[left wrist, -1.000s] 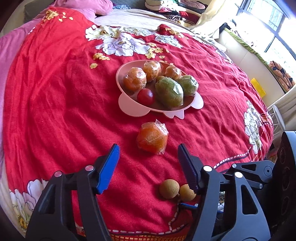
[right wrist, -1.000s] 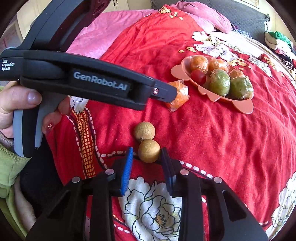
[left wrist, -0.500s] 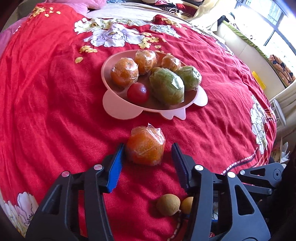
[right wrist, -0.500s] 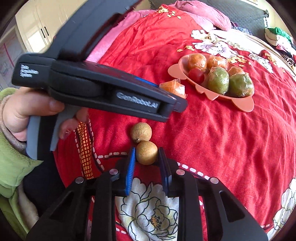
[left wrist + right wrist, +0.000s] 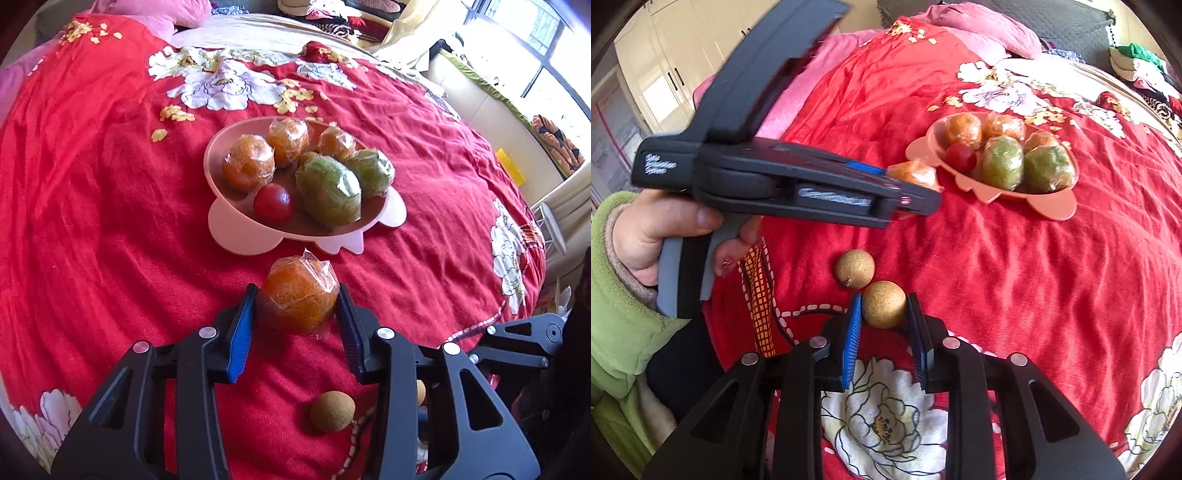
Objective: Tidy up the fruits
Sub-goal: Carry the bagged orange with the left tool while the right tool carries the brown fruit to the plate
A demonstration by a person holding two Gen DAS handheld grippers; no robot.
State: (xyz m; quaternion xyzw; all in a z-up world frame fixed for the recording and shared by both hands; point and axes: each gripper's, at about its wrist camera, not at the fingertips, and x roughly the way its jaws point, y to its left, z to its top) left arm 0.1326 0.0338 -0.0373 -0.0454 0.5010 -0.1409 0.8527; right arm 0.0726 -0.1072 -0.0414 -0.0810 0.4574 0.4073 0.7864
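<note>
The left gripper (image 5: 297, 306) has just closed onto the wrapped orange (image 5: 299, 295) — seemingly touching — while the right gripper (image 5: 884, 308) pinches a longan (image 5: 884, 303).

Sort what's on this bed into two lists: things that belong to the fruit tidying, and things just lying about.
Part of the job:
- wrapped orange between the left tool's pads
- brown longan gripped by the right tool
- second longan beside it
- pink plate holding wrapped oranges, green fruits and a tomato

Lying about:
- pink pillow
- folded clothes
- yellow object
</note>
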